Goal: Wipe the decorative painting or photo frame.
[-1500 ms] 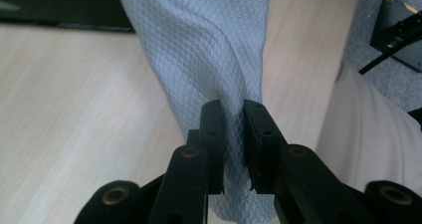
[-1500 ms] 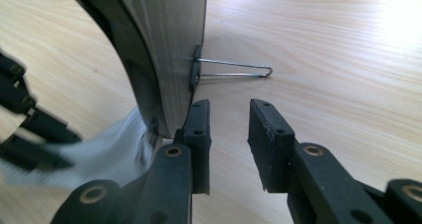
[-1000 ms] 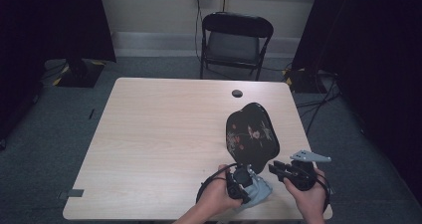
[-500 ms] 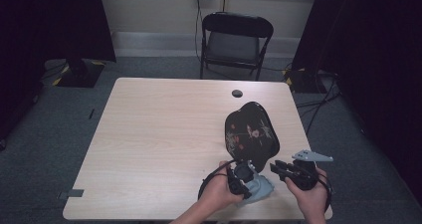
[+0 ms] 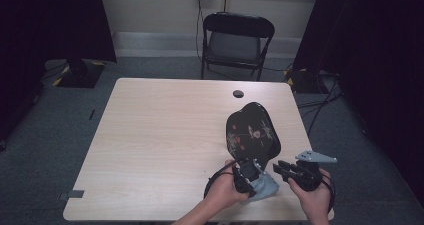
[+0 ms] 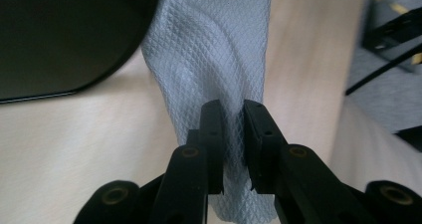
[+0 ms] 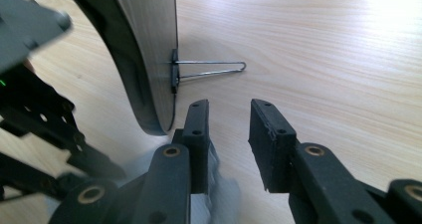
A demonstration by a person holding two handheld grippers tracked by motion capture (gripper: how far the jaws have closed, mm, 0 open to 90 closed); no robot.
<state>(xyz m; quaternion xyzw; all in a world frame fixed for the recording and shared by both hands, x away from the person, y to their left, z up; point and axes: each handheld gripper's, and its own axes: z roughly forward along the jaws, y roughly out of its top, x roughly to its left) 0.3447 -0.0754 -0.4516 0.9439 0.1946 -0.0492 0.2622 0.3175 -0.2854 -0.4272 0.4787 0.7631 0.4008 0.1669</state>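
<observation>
Cloth pinched beside the black plaque

Left gripper [image 6: 233, 129] clamps the grey cloth [image 6: 219, 59] near the plaque [image 5: 251, 132]; right gripper [image 7: 229, 134] stands apart, seemingly empty.

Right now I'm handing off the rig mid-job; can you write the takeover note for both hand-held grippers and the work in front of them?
Left hand-held gripper: shut on the pale blue waffle-weave cloth, at the table's near edge.
Right hand-held gripper: open, holding nothing, beside the cloth.
Black oval plaque with floral artwork: propped upright on its wire stand on the light wooden table, just beyond both grippers.
Done: cloth gripped.
Left: judging by the setup, probably wiping the plaque; cloth isn't touching its face yet.
</observation>
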